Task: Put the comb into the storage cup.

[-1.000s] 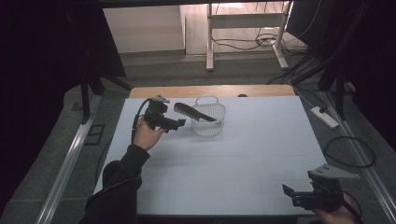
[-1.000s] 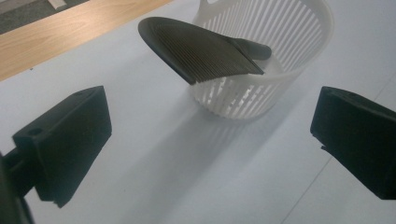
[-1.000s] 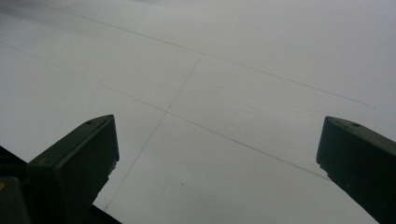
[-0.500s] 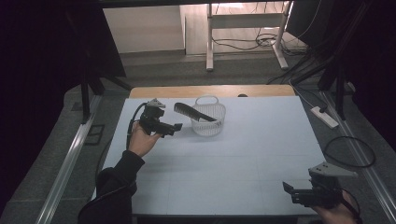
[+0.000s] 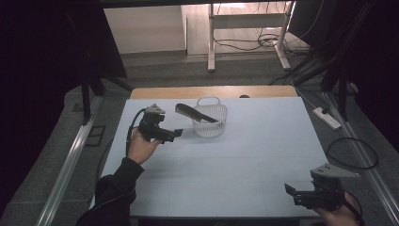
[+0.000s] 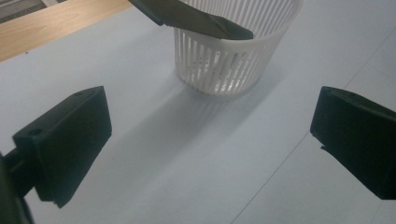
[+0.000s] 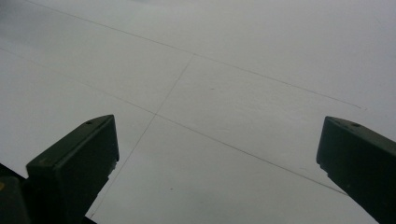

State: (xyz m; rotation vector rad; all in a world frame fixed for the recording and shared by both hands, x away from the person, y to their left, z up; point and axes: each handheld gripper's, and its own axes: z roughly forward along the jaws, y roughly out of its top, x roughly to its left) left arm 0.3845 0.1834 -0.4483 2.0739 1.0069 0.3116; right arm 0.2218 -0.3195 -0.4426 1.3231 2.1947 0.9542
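ribbed white plastic basket [image 6: 233, 60], flat dark comb [image 5: 195, 113] across rim, both grippers' jaws apart, empty

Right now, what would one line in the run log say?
left gripper: open, empty, beside basket | comb: resting across white basket rim, one end sticking out | right gripper: open, empty, near table edge

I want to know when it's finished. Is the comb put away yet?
Mostly. The long black plastic comb already rests in the round white slatted basket, sticking out over its rim. The left hand-held gripper is open beside it, holding nothing. Nothing more looks left.
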